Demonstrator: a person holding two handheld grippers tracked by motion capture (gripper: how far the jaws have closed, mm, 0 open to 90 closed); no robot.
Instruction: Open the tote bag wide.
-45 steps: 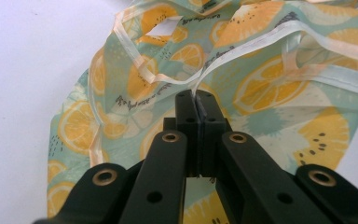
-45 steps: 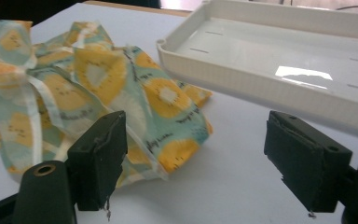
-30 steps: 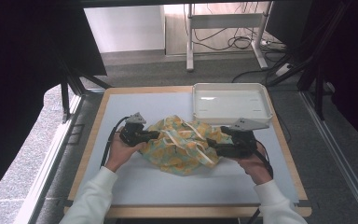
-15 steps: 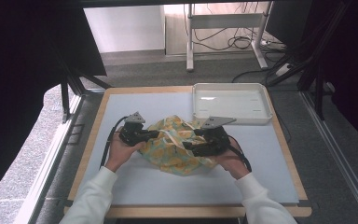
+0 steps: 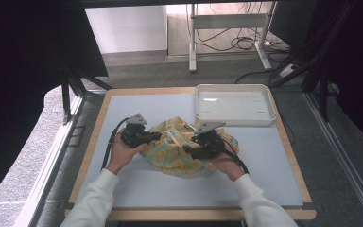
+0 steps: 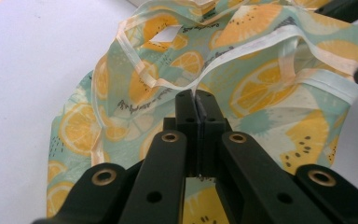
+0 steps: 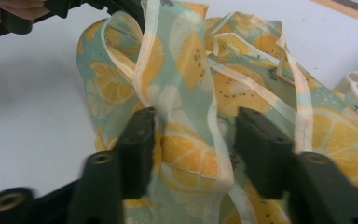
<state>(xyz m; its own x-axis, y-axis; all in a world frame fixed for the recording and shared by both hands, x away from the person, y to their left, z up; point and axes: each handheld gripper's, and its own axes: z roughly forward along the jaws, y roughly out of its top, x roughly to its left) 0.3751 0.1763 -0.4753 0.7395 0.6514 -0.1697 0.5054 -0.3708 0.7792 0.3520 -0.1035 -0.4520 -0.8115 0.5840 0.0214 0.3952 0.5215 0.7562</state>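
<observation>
With the left tongs [image 6: 197, 100] clamped on the lemon-print cloth's [image 5: 177, 151] edge and the right tongs [image 7: 193, 140], just closing, astride a fold but not pinching it, the crumpled cloth on the desk [image 5: 123, 184] looks barely tidied.

The cloth [image 5: 182, 149] lies mid-table [image 5: 274, 165], the tray [image 5: 235, 105] behind it to the right.

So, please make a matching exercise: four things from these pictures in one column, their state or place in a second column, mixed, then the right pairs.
1. left gripper
2. right gripper
3. white tray
4. lemon-print cloth

a. jaws apart, a fold between them
b. empty, at the far right of the table
c. crumpled between both hands
d. shut on a cloth edge

Pairs: 1-d, 2-a, 3-b, 4-c
</observation>
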